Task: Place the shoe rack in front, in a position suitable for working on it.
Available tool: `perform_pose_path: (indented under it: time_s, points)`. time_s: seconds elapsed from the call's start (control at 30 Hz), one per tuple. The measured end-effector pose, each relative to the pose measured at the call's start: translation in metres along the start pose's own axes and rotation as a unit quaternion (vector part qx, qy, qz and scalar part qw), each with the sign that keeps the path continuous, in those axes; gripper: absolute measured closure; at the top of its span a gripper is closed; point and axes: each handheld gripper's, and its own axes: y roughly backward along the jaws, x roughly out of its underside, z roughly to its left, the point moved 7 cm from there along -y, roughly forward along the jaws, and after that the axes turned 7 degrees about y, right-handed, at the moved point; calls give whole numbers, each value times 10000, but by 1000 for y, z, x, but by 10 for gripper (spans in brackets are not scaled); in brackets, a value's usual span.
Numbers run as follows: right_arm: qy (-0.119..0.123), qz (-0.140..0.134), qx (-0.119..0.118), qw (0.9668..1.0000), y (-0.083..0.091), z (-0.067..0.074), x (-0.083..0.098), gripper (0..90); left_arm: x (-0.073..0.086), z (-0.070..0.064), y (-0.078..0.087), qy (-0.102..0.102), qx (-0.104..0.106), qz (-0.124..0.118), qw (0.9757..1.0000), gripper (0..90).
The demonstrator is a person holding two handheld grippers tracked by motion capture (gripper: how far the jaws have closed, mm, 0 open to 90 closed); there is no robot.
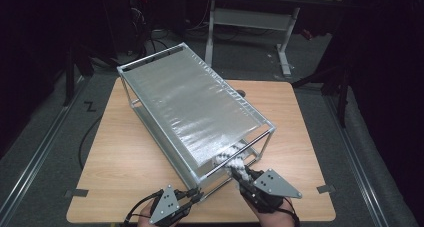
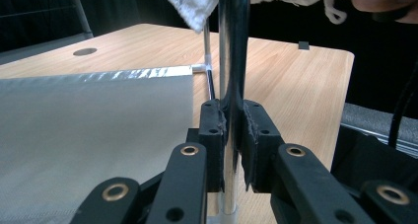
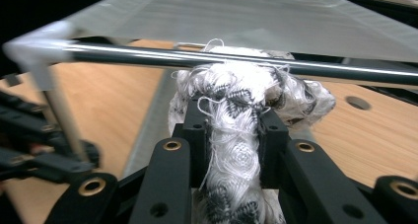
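The left gripper (image 2: 233,135) clamped an upright metal post (image 2: 231,46) of the rack. Grey fabric shelf (image 2: 93,120) stretched leftward. White cloth (image 2: 192,4) hung above.

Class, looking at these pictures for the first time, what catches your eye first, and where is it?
A silvery two-tier rack lies slantwise across the wooden table. At its near end the right gripper clamps a white patterned cloth under the top rail, while the left gripper pinches a corner post.

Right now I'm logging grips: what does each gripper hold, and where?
Left gripper: jaws clamp the rack's upright corner post, low down. Right gripper: jaws grip the bunched white cloth at the rack's open end.
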Motion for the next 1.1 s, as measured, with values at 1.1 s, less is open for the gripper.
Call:
perform_pose_path:
  time_s: [1.1]
  points:
    - [-789, 27, 1015, 9917, 7, -94, 21, 709, 3, -1, 10, -37, -7, -17, 10000, 802]
